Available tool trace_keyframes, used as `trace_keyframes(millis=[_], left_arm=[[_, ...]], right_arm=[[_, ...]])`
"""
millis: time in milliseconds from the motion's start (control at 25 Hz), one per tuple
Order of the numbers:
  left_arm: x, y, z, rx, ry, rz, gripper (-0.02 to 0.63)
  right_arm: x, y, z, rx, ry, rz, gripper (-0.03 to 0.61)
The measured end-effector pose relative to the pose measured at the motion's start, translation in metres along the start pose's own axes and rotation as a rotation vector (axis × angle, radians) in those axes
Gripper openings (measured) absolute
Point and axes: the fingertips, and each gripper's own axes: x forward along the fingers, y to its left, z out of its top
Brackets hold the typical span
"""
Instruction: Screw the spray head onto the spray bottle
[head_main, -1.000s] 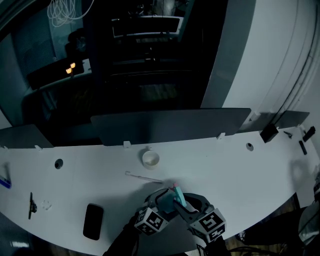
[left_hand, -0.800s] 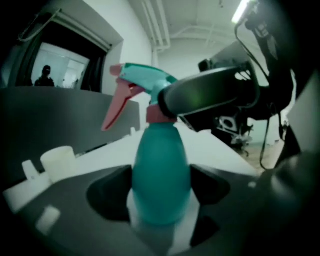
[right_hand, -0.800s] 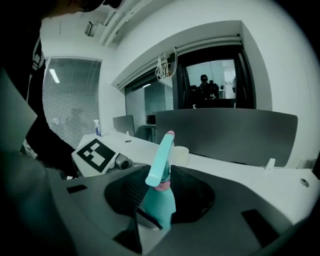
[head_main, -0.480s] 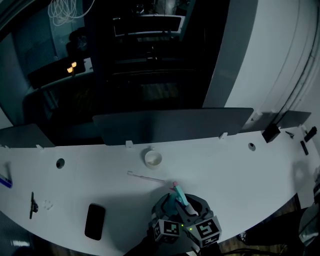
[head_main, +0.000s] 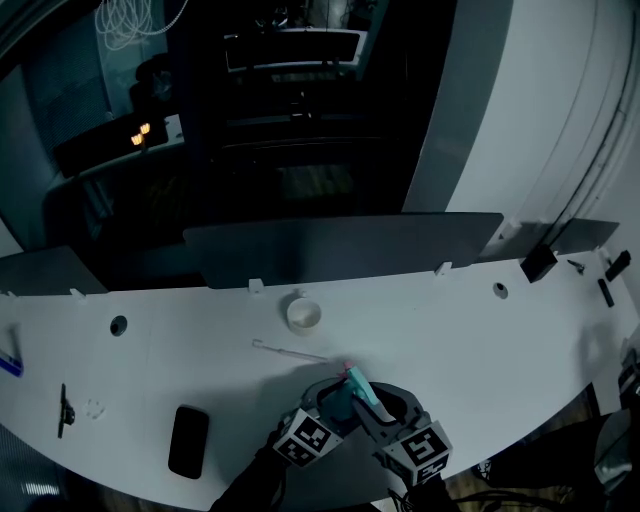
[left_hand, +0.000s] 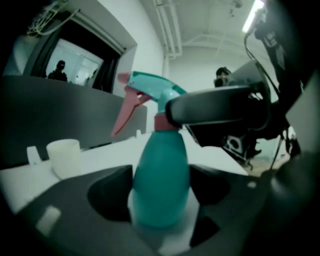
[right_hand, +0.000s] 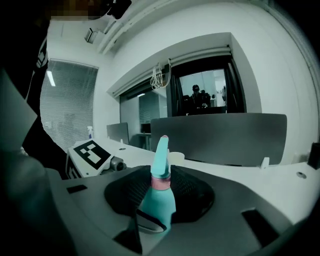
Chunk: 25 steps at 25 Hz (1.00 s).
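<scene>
We brace the bottle (left_hand: 161, 170), standing near the cup (head_main: 302, 316) on our side, in the left gripper (left_hand: 160, 200), whose jaws have just been closing onto its body, while the right gripper (right_hand: 156, 197) clamps the head (left_hand: 150, 87), presumably for twisting.

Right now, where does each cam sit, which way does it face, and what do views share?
Head view: on the person's head, looking steeply down at the table; left gripper and right gripper show at the bottom, both on the bottle.
Left gripper view: on the left gripper, looking along its jaws, which have just been closing on the bottle; the right gripper's jaw crosses on the right.
Right gripper view: on the right gripper, facing the divider; its jaws hold the bottle.
Shared: bottle and cup in all three.
</scene>
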Motion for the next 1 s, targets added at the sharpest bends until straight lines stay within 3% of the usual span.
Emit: trace_keyframes(millis=[200, 320, 520, 760, 880, 1000], left_arm=[[-0.003, 0.008, 0.003, -0.081, -0.045, 0.308, 0.354], [-0.007, 0.007, 0.004, -0.112, -0.043, 0.408, 0.354], [-0.005, 0.002, -0.003, -0.044, -0.032, 0.339, 0.364], [-0.005, 0.003, -0.003, -0.04, -0.029, 0.303, 0.368], [-0.008, 0.001, -0.004, -0.03, -0.024, 0.294, 0.371], [-0.013, 0.002, -0.001, -0.055, -0.078, 0.297, 0.387]], right_arm=[[-0.003, 0.001, 0.004, -0.036, -0.058, -0.113, 0.13], [-0.004, 0.005, 0.007, -0.026, -0.073, -0.127, 0.13], [-0.007, 0.006, 0.005, -0.004, -0.125, -0.062, 0.132], [-0.006, 0.01, 0.002, 0.003, -0.112, -0.045, 0.133], [-0.01, 0.009, 0.001, 0.015, -0.108, -0.051, 0.177], [-0.016, 0.007, 0.0, 0.016, -0.107, -0.053, 0.206]])
